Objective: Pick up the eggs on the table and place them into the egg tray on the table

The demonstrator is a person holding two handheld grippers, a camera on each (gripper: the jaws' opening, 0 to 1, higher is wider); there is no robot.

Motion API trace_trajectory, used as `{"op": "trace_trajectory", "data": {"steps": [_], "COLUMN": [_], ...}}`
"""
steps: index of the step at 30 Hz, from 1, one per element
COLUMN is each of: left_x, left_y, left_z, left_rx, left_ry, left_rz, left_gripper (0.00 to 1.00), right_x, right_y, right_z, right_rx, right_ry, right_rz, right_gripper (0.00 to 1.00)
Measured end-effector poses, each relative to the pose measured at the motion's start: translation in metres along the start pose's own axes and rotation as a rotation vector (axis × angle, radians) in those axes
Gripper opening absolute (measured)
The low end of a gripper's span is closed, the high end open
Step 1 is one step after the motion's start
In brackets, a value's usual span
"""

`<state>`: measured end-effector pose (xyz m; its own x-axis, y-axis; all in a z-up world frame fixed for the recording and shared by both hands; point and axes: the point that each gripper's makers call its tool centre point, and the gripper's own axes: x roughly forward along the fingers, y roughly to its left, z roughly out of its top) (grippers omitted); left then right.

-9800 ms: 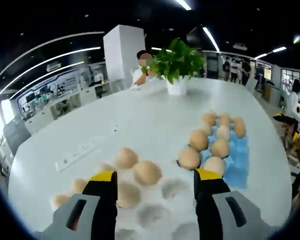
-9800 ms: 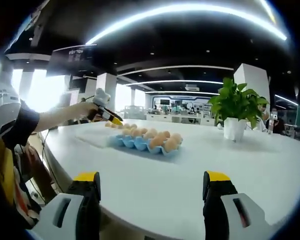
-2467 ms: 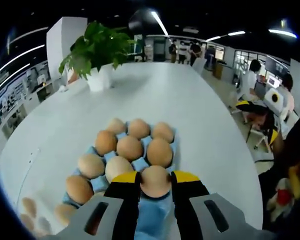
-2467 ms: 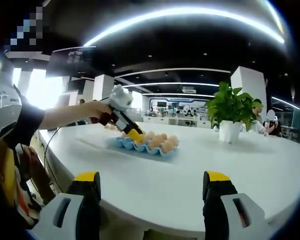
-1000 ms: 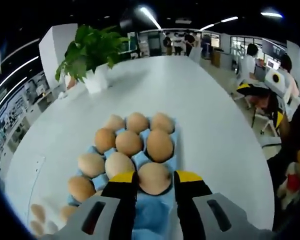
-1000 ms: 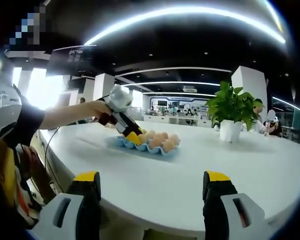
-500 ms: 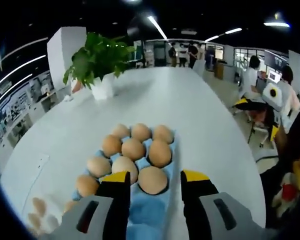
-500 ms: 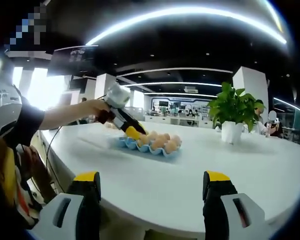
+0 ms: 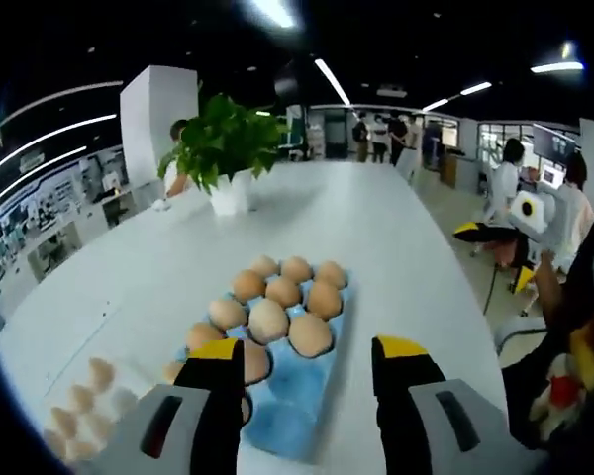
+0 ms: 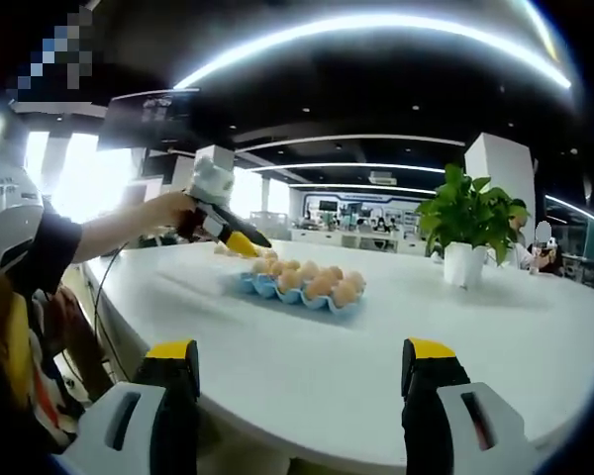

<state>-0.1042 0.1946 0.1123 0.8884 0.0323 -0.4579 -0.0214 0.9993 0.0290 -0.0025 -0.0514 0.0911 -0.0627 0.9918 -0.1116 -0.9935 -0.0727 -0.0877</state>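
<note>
A blue egg tray (image 9: 299,404) lies on the white table (image 9: 396,257), and several brown eggs sit in its far cells. The nearest egg (image 9: 310,335) rests in a cell at the edge of the filled rows. My left gripper (image 9: 309,348) hovers above the tray's near end, open, with nothing between its jaws. In the right gripper view the same blue tray (image 10: 299,296) sits mid-table, and the left gripper (image 10: 244,243), held by a hand, is raised over its left end. My right gripper (image 10: 302,351) is open and empty at the table's near edge.
More eggs (image 9: 82,398) sit in a white tray at the lower left. A potted plant (image 9: 228,148) stands farther along the table, also visible as the plant (image 10: 465,230). People and chairs are past the table's right edge (image 9: 535,247).
My left gripper was shut on an egg over the blue tray. It has since opened, left the egg in a cell, and drawn up and back. The right gripper stays still.
</note>
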Motion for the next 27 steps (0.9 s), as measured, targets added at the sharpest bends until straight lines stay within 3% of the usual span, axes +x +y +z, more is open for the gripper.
{"op": "trace_trajectory", "data": {"steps": [11,19,27], "left_x": [-0.042,-0.072,-0.103], "left_y": [0.026,0.031,0.024], "left_z": [-0.022,-0.029,-0.051], "left_rx": [-0.023,-0.071,-0.102], "left_ry": [-0.005,-0.067,-0.100], "left_rz": [0.134,0.209,0.284], "left_gripper": [0.59,0.71,0.84], "right_x": [0.003,0.005,0.007], "right_y": [0.005,0.006,0.006], "right_z": [0.003,0.004,0.005], "right_rx": [-0.008,-0.009,-0.010], "right_ry": [-0.003,-0.007,-0.011], "right_rz": [0.014,0.023,0.028], "right_gripper": [0.88,0.88,0.88]}}
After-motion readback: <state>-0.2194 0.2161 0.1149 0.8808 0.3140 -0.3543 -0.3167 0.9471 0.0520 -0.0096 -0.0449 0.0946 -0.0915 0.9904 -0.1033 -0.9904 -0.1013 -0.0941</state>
